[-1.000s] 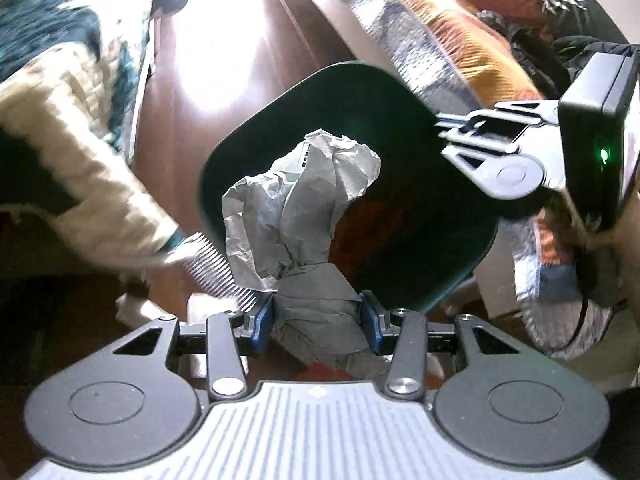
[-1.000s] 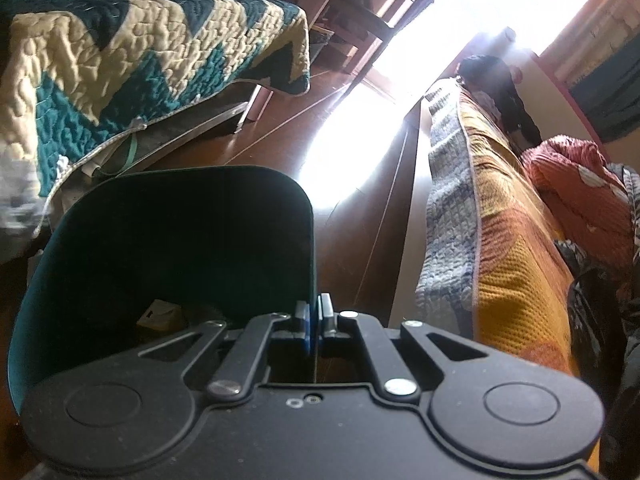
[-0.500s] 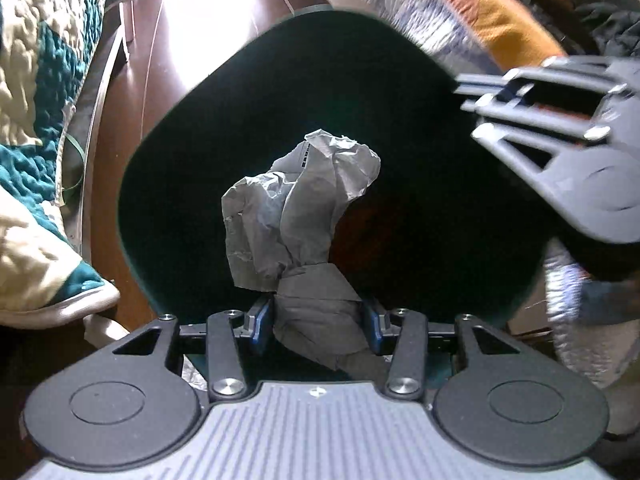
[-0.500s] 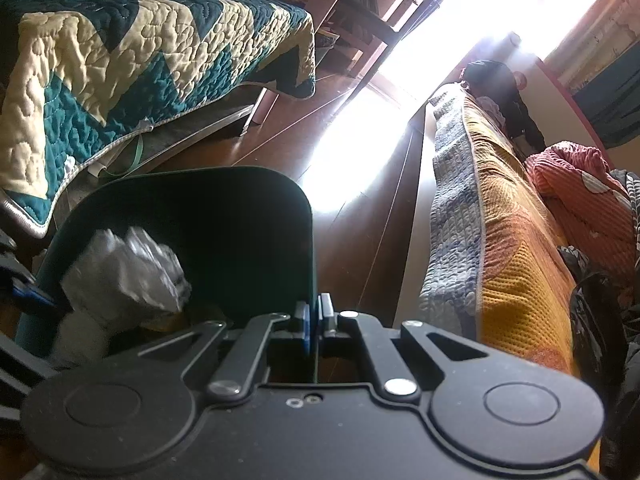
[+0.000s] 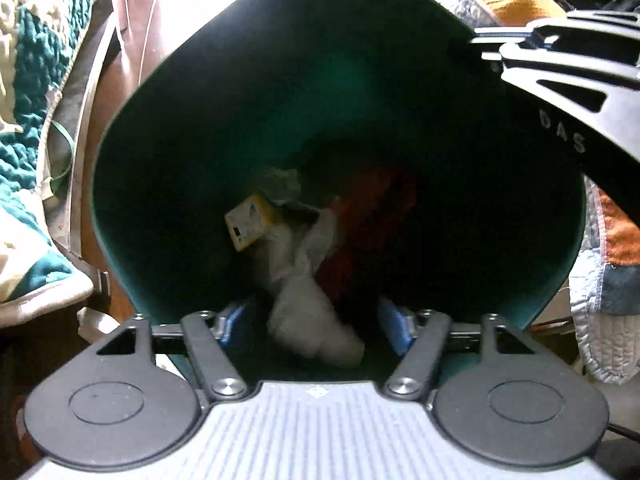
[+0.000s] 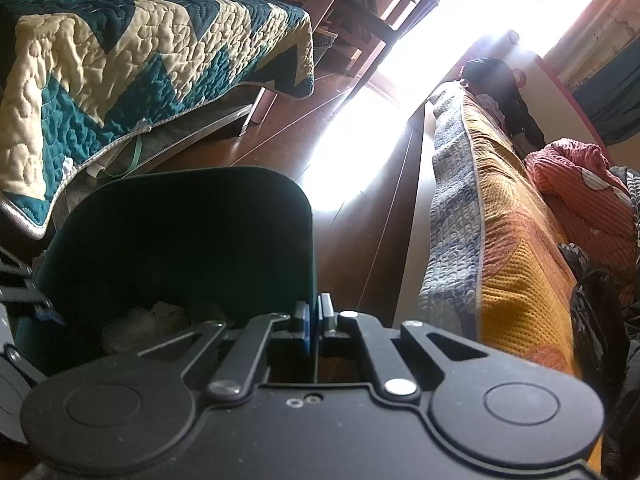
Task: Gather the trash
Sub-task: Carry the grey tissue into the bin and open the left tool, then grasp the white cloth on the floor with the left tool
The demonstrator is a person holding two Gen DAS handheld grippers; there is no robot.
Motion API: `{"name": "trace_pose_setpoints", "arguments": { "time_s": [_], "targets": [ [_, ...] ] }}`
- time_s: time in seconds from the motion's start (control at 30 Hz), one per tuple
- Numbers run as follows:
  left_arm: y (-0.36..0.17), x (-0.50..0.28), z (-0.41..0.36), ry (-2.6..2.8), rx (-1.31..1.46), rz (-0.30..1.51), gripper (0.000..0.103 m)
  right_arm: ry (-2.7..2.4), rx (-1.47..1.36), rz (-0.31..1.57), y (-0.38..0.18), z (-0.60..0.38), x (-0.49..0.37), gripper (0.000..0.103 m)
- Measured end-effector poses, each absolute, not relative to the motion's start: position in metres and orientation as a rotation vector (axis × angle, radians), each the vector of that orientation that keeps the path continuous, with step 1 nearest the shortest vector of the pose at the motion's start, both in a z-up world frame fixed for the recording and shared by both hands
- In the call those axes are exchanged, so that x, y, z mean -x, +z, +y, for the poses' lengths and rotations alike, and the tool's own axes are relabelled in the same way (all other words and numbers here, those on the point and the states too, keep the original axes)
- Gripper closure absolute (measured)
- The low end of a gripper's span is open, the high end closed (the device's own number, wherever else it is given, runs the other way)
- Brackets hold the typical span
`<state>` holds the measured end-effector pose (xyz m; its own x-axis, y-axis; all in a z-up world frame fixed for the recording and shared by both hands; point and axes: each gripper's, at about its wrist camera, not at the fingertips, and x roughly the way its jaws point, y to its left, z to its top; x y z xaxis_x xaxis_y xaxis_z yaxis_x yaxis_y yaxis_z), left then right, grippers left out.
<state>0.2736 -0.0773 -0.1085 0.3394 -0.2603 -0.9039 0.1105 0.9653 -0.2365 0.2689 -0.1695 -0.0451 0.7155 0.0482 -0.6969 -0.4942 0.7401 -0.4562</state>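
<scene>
A dark green trash bin (image 5: 168,152) fills the left wrist view. My left gripper (image 5: 314,322) sits over its mouth, pointing steeply down, and its jaws are opening. The crumpled grey paper (image 5: 308,312) lies loose between the blue pads (image 5: 394,326), touching neither, and sags into the bin. A yellow carton (image 5: 248,228) and something red (image 5: 368,232) lie deeper inside. My right gripper (image 6: 316,316) is shut on the bin's rim (image 6: 310,240); it also shows as the right gripper (image 5: 560,80) at the bin's upper right edge. The paper (image 6: 148,320) shows pale inside the bin.
A bed with a teal and cream quilt (image 6: 120,72) stands to the left of the bin. Another bed with an orange and grey quilt (image 6: 512,264) runs along the right. Brown wooden floor (image 6: 360,220) lies between them, with bright glare further on.
My left gripper moved down over the bin's mouth and its jaws spread apart. The paper, gripped and upright before, has slipped free and dropped lower into the bin. The right gripper kept still.
</scene>
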Motion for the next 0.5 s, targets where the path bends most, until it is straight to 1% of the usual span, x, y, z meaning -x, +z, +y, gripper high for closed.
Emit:
{"name": "trace_pose_setpoints", "arguments": {
  "time_s": [0.23,0.5],
  "targets": [
    [-0.088,-0.257,-0.07,-0.27,0.122,1.154,0.034,0.32,0.67,0.723,-0.045,-0.173,-0.272,0.1],
    [-0.058,-0.225,-0.03,-0.273,0.13,1.101,0.034,0.289,0.652,0.738,-0.047,-0.18,-0.279,0.1]
  ]
}}
